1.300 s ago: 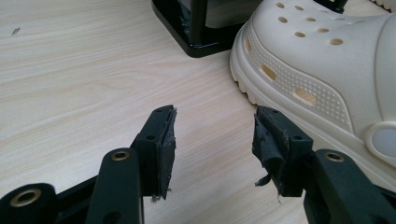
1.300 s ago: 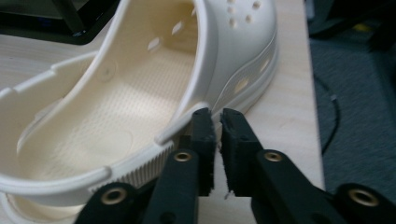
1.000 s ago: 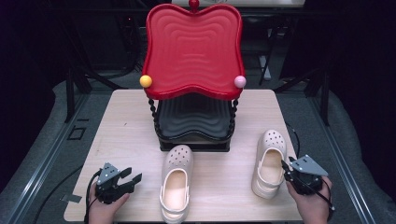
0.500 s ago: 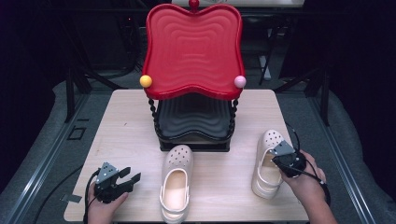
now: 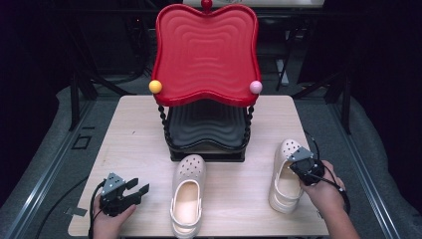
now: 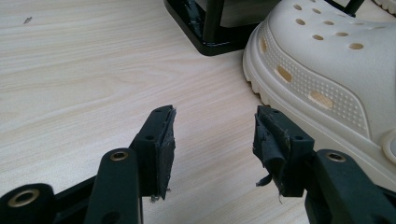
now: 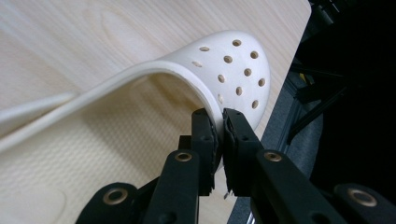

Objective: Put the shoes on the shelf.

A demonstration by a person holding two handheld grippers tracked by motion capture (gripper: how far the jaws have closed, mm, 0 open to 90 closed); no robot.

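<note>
Right jaws pinch the rim of a cream clog

A pale wood-grain tabletop [image 5: 134, 134] stands in a dark room, grey floor on either side. At its far middle rises a two-tier stand: a glossy red wavy-edged tray [image 5: 206, 52] on top, with a yellow ball [image 5: 155, 86] and a pink ball [image 5: 256, 87] at its front corners, and a black ribbed tray [image 5: 206, 127] below it, carried on black beaded posts.

Two cream perforated foam clogs lie in front of the stand, toes pointing away from the person. The left-hand clog [image 5: 187, 191] sits just before the stand's base; the right-hand clog [image 5: 286, 174] lies near the tabletop's right edge, well apart from the first.

The right gripper [image 5: 298, 167] is over the right-hand clog [image 7: 224, 70] at its outer side. Its jaws have just been closing, and in the right gripper view they stand narrow with the thin rim of the clog's upper pinched between them.

The left gripper [image 5: 139, 188] rests low near the front left of the tabletop, in the person's hand, aimed toward the left-hand clog [image 6: 327, 70]. Its jaws stand wide with nothing but bare tabletop between them; the clog's side lies just beside one jaw, not touching
</note>
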